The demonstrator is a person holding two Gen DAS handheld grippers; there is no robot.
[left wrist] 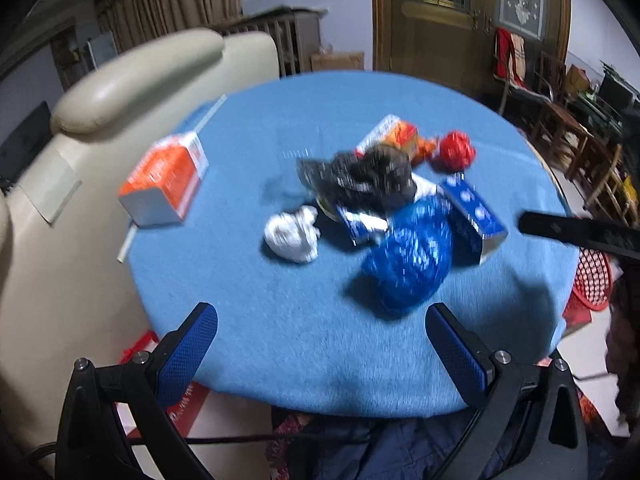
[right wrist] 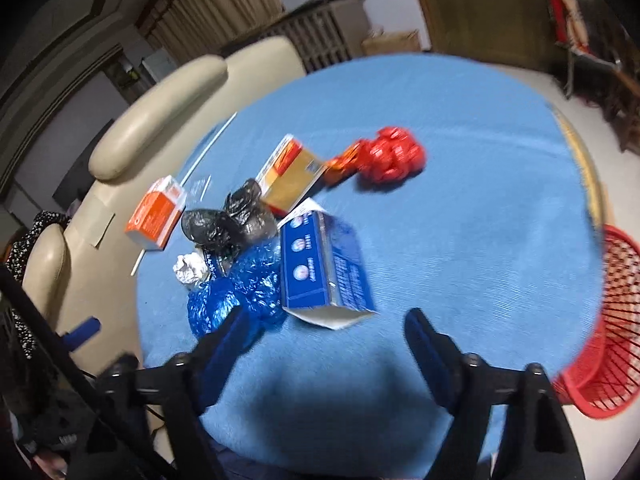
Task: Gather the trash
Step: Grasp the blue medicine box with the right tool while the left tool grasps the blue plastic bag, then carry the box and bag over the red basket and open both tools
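Operator: Right gripper (right wrist: 324, 322) status? It sits at lower centre of its view.

Technician: Jaws apart, nothing between them; left gripper (left wrist: 322, 320) likewise spread and empty above the round blue-clothed table (left wrist: 256, 360).

Operator: Trash location?

Technician: All of it lies on the cloth. Crumpled blue plastic bag (right wrist: 236, 296) and blue printed carton (right wrist: 324, 272) at centre, crumpled black plastic bag (right wrist: 232, 220) and white paper wad (right wrist: 188, 268) just left, orange carton (right wrist: 154, 212) farther left, red plastic wad (right wrist: 394, 154) at upper centre.

Operator: Progress?

Technician: Red mesh basket (right wrist: 600, 344), right edge, appears empty. Judged: collection not begun.
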